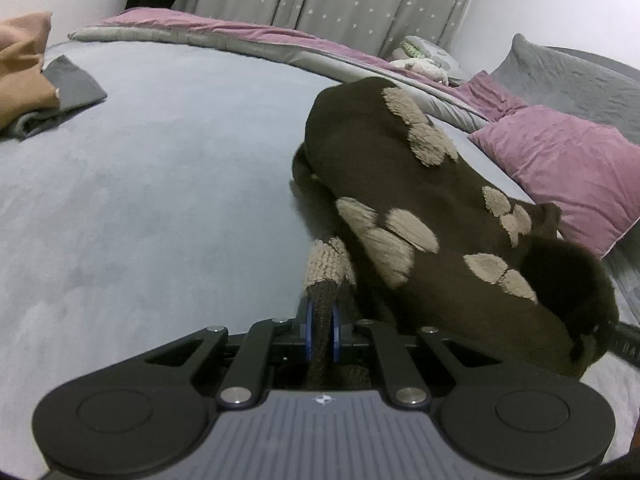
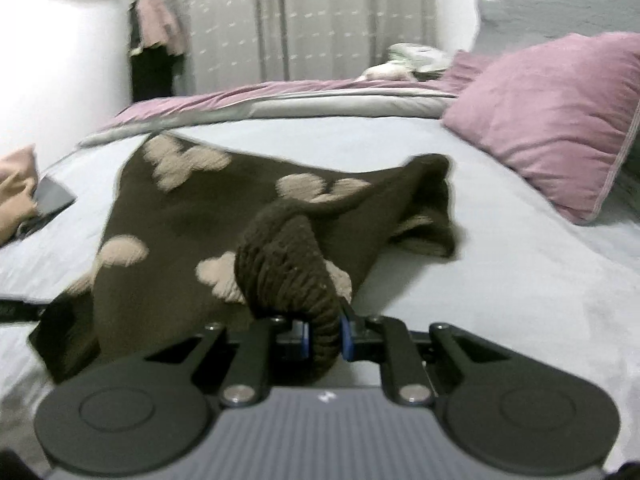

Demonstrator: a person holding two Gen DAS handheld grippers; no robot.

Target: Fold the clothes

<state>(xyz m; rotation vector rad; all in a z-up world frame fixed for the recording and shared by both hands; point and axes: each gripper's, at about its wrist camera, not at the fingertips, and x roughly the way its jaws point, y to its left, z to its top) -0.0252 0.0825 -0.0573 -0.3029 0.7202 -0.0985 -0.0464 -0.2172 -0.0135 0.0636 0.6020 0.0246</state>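
I have both tongs pinching the same brown sweater. My left tongs are pressed together on a thin ribbed edge of it, next to a beige knit patch, and the body of the sweater rises ahead and to the right of them, draped up off the bed. My right tongs are clamped on a thick rolled ribbed band, probably a cuff or hem, and from them the sweater spreads ahead and to the left, partly lying on the bed and partly lifted.

As I read it, the cloth stretches between my two tongs, so its long axis runs roughly from one grip to the other. Neither arm is nearer; both already hold it. The next move, I judge, depends on carrying both held edges forward together to lay one part over the rest.

The sweater is a heavy, soft knit, dark brown with fuzzy beige blotches, limp and bunching at its far right corner. The bed cover is smooth, pale blue-grey and slightly plush. Off to the right of my tongs sits a pink pillow, and far left a tan and grey pile of clothes.
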